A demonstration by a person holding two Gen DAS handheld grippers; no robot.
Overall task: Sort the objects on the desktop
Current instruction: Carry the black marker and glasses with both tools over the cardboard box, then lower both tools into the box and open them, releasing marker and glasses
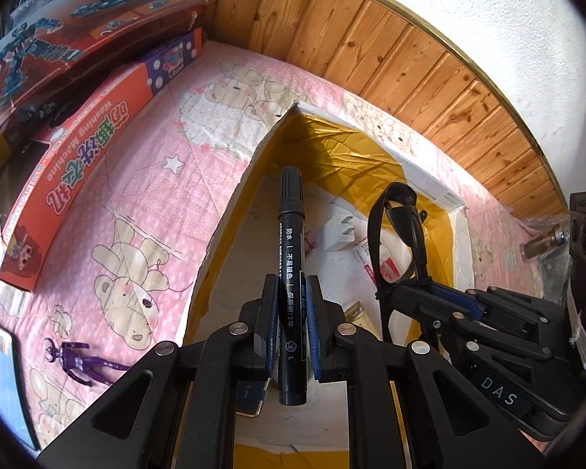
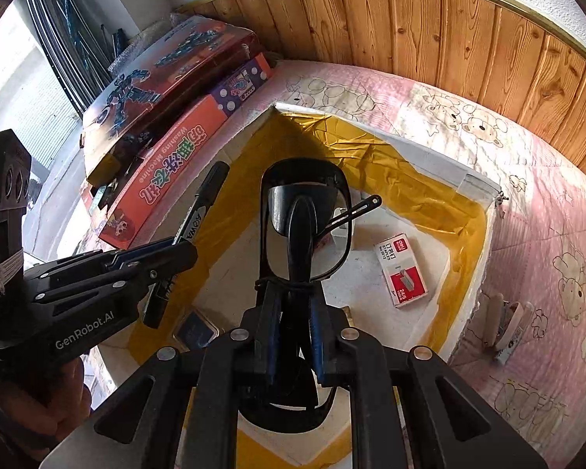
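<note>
Left gripper [image 1: 291,336] jaws clamped on marker [image 1: 291,234]; right gripper [image 2: 295,324] jaws clamped on glasses [image 2: 306,230]. Both over box [image 1: 230,211] (crowded): tools may collide, glasses may snag on release.

Black gripper [image 1: 291,305], blue pads, silver screws
</note>
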